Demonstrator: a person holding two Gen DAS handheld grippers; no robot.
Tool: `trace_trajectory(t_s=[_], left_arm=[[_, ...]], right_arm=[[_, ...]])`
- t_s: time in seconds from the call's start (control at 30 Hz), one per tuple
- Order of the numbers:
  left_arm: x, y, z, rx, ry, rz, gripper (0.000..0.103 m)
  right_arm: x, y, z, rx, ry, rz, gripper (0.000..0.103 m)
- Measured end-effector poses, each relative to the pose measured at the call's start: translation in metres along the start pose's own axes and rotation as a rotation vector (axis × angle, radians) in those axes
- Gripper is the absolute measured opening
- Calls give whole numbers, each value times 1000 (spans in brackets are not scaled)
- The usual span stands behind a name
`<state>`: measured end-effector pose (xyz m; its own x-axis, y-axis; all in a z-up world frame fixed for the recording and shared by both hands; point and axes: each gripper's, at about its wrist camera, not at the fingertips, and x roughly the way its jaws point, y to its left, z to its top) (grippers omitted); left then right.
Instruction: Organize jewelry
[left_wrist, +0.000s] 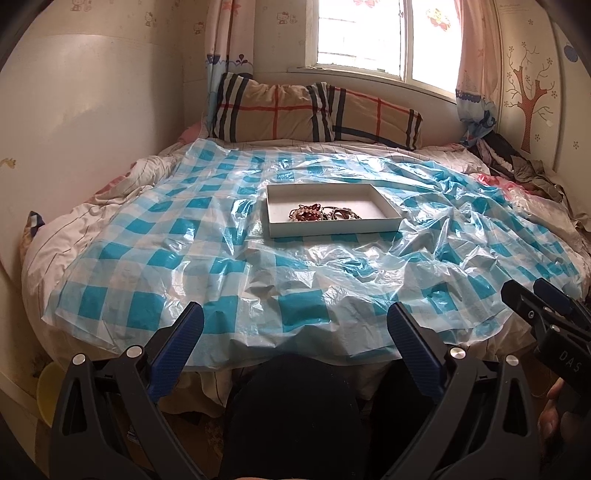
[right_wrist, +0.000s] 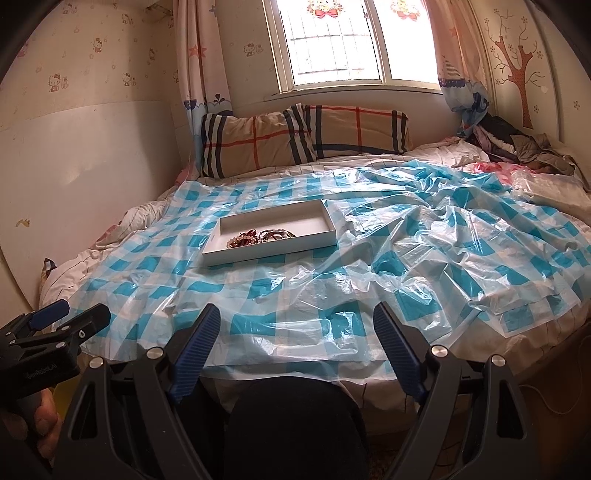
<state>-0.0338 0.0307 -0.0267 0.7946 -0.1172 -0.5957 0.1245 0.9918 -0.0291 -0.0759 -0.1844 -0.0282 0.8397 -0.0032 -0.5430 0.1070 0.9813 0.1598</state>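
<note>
tangled heap of jewelry (left_wrist: 325, 213), beads and bangles in red, pearl and dark tones, lying in the near part of a shallow white tray (left_wrist: 275, 206) set on a crinkled blue-and-white checked plastic sheet (left_wrist: 184, 258) over the bed, plaid pillows (left_wrist: 314, 110) beyond under the window. left gripper (left_wrist: 294, 325) spread wide and empty at the near bed edge, well short of the tray. right gripper (right_wrist: 297, 325) likewise splayed, nothing between the blue pads.

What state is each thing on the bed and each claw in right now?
Shallow white rectangular tray: open-topped, flat on the sheet.
Tangled beaded jewelry: heaped inside the tray.
Blue-checked plastic sheet: spread out, crumpled.
Left claw: open, empty.
Right claw: open, empty.
</note>
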Motion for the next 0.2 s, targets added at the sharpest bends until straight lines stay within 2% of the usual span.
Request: trace_trajectory(t_s=[0.1, 0.2], left_arm=[[5, 0, -2, -14, 36, 6, 95], [5, -1, -4, -8, 39, 7, 95]], right_arm=[[3, -5, 1, 3, 1, 0, 83], [3, -6, 0, 3, 2, 1, 83]])
